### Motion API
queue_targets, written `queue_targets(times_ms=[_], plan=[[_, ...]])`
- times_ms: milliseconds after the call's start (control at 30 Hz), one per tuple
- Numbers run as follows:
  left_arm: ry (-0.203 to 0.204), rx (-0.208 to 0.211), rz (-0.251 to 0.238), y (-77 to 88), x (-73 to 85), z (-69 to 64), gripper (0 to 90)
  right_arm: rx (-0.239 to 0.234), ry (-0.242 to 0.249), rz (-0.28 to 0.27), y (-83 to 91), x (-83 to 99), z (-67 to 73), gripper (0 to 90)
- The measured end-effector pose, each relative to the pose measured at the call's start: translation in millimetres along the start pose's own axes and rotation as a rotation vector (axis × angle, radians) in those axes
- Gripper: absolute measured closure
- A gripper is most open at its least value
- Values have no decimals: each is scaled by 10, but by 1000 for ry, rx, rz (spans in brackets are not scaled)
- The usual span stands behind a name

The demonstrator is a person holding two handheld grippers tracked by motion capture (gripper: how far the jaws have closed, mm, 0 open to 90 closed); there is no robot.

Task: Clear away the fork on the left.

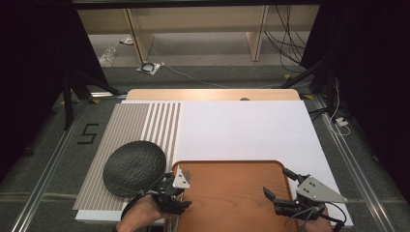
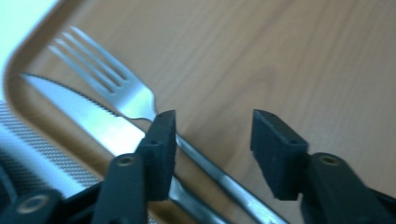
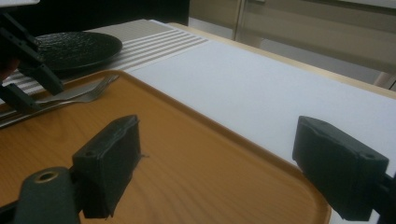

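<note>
Left tongs (image 2: 212, 135) spread above fork (image 2: 135, 100), pinching nothing; right tongs (image 3: 229, 172) spread idle over tray (image 3: 196, 177). Fork flat beside knife (image 2: 88, 112) at tray's left edge. Risk: grabbing both handles together, or skidding off thin steel.

The tray (image 1: 227, 193) is warm orange-brown with a fine wood grain. On it the fork (image 2: 116, 88) and the knife (image 2: 93, 119) are plain silver steel, the knife's edge finely serrated. The plate (image 1: 134, 167) is matt black with a rough, pebbled texture. Under it the placemat (image 1: 130, 125) carries grey-beige and white stripes, narrow on one side and wider towards the other. The tabletop (image 1: 251, 128) is plain white, with a pale wooden edge at the far side. Both grippers' fingers (image 3: 109, 163) are black.
</note>
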State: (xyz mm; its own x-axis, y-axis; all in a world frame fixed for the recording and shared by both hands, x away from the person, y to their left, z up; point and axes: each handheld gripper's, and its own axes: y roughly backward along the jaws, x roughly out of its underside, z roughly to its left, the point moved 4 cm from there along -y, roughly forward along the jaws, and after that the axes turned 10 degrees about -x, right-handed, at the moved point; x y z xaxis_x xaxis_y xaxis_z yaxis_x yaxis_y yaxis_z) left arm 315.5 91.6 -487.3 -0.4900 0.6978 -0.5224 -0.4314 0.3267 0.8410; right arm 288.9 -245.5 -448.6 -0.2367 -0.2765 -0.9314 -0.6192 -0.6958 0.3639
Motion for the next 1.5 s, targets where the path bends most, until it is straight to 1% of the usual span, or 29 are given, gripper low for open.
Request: queue_targets(times_ms=[67,133,267,300,367,633,833,1100,1200,1267,1400,1500], plan=[[7,-20,-17,13,-1,41,451,-1,-1,-1,-1,0,2,162],[43,-36,-30,31,1,88,431,-1,-2,-2,-1,-1,3,161],[86,-63,-72,86,-4,157,374,0,-2,-2,1,0,-1,161],[104,-75,-83,95,-5,174,351,0,-1,-2,2,-1,-1,161],[130,-96,-92,110,4,214,315,1,0,-1,1,0,-1,162],[204,-140,-128,182,46,339,229,0,-3,-2,0,-1,0,161],[272,-175,-177,272,89,441,214,2,-3,-3,-2,0,-4,161],[338,-199,-197,330,173,525,199,1,-6,-5,-2,2,-9,161],[369,-212,-210,360,196,566,194,0,-11,-10,-5,7,-17,161],[397,-223,-218,384,211,589,193,2,-12,-2,-7,14,-24,161],[432,-249,-235,422,240,610,189,-2,-11,-3,-8,19,-28,161],[473,-250,-248,441,275,629,187,2,-12,-5,3,17,-35,161]])
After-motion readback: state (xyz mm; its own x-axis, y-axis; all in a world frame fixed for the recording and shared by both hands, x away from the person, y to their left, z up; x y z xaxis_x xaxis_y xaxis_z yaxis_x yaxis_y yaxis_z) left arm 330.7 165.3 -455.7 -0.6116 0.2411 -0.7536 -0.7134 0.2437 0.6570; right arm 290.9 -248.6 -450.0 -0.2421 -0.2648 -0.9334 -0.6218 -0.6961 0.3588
